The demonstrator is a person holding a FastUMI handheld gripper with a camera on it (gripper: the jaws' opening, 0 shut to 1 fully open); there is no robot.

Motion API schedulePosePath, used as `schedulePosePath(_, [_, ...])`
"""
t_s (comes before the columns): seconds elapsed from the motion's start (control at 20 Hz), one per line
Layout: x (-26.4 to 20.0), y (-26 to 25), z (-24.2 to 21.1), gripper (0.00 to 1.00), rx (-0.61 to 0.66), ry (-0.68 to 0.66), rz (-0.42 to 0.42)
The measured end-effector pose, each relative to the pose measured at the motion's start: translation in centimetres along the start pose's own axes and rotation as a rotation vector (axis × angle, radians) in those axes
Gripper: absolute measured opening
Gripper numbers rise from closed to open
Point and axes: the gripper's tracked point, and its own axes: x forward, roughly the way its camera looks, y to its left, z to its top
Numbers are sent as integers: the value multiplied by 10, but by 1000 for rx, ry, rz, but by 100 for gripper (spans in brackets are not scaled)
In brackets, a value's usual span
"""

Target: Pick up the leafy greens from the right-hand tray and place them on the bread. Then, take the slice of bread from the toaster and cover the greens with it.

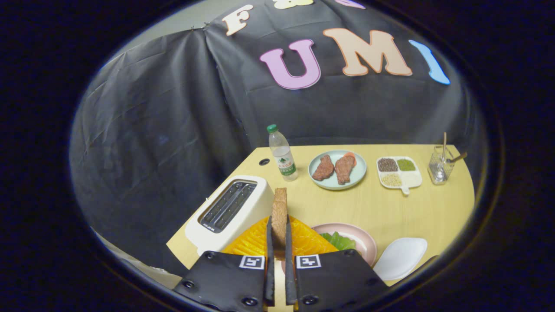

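Brown toasted bread slice (pixel 279 212), held edge-on and upright between the two fingers of the gripper (pixel 279 242), which are closed narrowly on its lower part; the slice stands clear of the white toaster (pixel 227 212), whose slots lie just beside it and appear empty. Gripper view: directly beyond the fingers sits an orange ridged tray (pixel 303 240), and next to it a pink plate (pixel 362 240) carrying the leafy greens (pixel 338 240); whether bread lies under the greens cannot be told. A white dish (pixel 399 258) lies beside the plate. Farther along the bench (pixel 390 208) stand a water bottle (pixel 282 151), a pale blue plate of meat (pixel 337 169), a divided condiment dish (pixel 399 173) and a glass with utensils (pixel 440 164). The step in hand is judged to be covering: the slice should be carried over the greens, turned flat, lowered until it rests squarely, then released, without dragging the leaves.
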Motion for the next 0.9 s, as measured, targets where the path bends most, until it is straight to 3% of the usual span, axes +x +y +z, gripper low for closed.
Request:
schedulePosePath(0.5, [10, -70, -62, 12, 179, 70, -63])
schedulePosePath(0.8, [14, -117, -91, 12, 226, 113, -160])
schedulePosePath(0.9, [8, -125, -104, 23, 227, 142, -177])
